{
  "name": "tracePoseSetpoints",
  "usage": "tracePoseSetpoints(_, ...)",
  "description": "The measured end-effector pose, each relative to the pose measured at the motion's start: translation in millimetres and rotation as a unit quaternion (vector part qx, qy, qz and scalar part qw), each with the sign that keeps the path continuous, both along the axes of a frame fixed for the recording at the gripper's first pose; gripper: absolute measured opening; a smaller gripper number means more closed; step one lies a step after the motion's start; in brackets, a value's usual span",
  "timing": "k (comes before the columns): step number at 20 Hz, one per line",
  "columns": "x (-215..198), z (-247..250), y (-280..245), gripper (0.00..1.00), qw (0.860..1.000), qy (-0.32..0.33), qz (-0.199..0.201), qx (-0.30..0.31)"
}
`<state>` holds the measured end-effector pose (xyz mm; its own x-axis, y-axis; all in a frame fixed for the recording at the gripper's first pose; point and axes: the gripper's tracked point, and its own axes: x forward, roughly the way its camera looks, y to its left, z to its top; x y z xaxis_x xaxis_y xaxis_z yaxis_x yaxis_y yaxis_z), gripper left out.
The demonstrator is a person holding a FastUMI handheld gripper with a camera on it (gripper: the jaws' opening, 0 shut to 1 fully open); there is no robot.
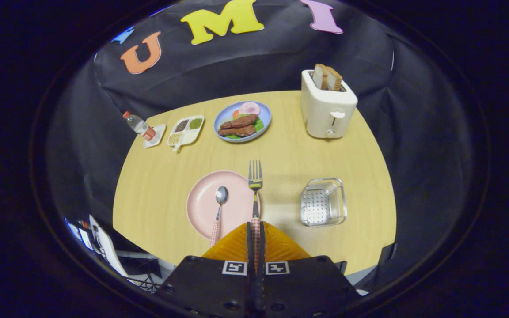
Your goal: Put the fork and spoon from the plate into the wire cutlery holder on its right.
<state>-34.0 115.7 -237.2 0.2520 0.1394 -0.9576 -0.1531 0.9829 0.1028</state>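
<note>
claw [255,229]: you've got it pinched down to a slit on the checked handle of the fork [255,185]; both fingers look pressed on the handle, nothing else in there.

fork: sticks straight out ahead of the fingers, tines pointing toward the worktop's far edge. Looks lifted over the right rim of the pink plate [201,207], though from this angle I can't swear it's fully clear of it.

spoon [219,207]: lying on the plate, just left of the fork, bowl toward the far edge and handle hanging off the plate's near rim. Untouched.

wire cutlery holder [324,202]: sits to the right of the plate near the worktop's near-right part, well apart from the fork. Looks empty from here.

step in hand: I'd say you're on fork pickup and carry, first half of the job, nothing delivered yet.

next move: swing right until the fork is over the holder's opening, tip it so one end goes in first, then let go. Keep your grip firm, that handle is thin and could pivot between the fingers.

other stuff: toaster [327,108], plate of food [242,121], divided tray [186,130] and a small bottle [138,125] line the far edge, all out of your path.

after that: back for the spoon.
</note>
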Motion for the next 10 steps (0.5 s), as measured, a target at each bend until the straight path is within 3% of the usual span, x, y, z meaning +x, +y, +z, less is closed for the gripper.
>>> tracePoseSetpoints(6, 4.0, 12.4, -61.9, 0.01, 0.994, 0.099, -0.045, -0.027)
tracePoseSetpoints(10, 0.2, -2.8, -81.5, 0.01, 0.987, 0.152, -0.041, -0.045)
